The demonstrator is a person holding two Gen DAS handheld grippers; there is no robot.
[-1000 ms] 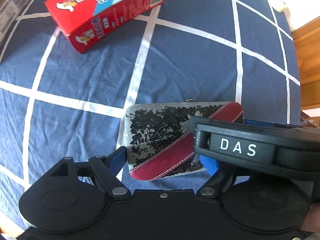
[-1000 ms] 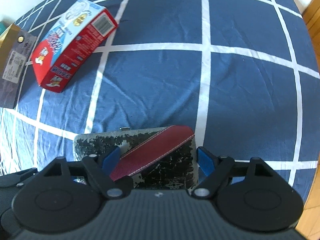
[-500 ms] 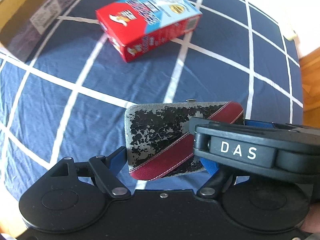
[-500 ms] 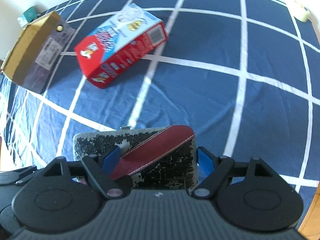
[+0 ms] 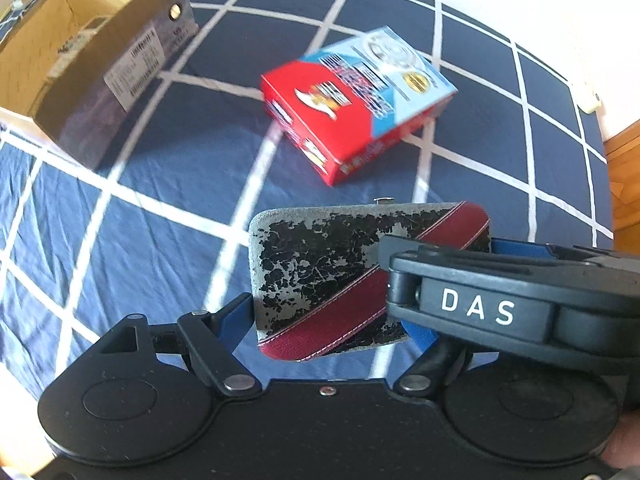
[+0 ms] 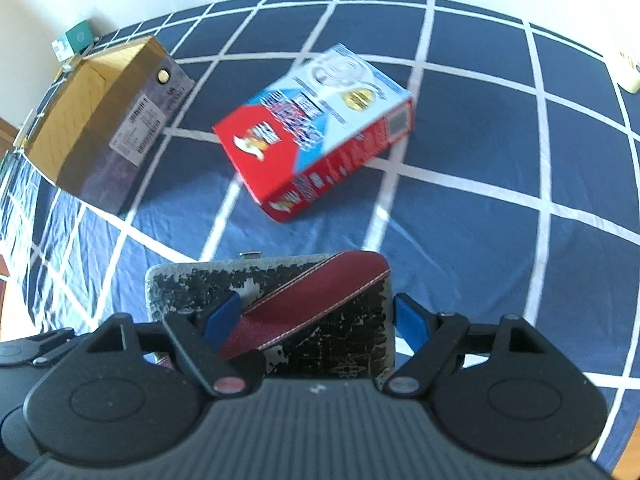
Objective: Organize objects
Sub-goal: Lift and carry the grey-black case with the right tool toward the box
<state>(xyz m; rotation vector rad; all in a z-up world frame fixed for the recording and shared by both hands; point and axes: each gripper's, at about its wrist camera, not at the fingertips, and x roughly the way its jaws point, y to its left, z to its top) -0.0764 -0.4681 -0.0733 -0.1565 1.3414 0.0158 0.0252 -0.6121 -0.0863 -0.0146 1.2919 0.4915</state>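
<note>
A worn black-and-grey case with a dark red stripe [image 5: 320, 276] is held in the air above the blue checked bedcover. My left gripper [image 5: 324, 320] is shut on its near end, blue pads at both sides. My right gripper [image 6: 316, 320] is shut on the same case [image 6: 320, 308] from the right, and its black body crosses the left wrist view [image 5: 500, 300]. A red and light-blue carton [image 5: 360, 100] lies on the cover ahead, also in the right wrist view [image 6: 316, 132]. An open cardboard box [image 5: 80, 60] stands at the far left.
The cardboard box shows in the right wrist view [image 6: 100, 120] with a small green-and-white box [image 6: 74, 40] behind it. A pale object [image 6: 626, 68] lies at the far right edge of the bed. Wooden floor [image 5: 624, 184] shows past the right edge.
Both grippers have lifted the case and swung left. The carton has shifted right and down in the views, and the cardboard box has come into view.
</note>
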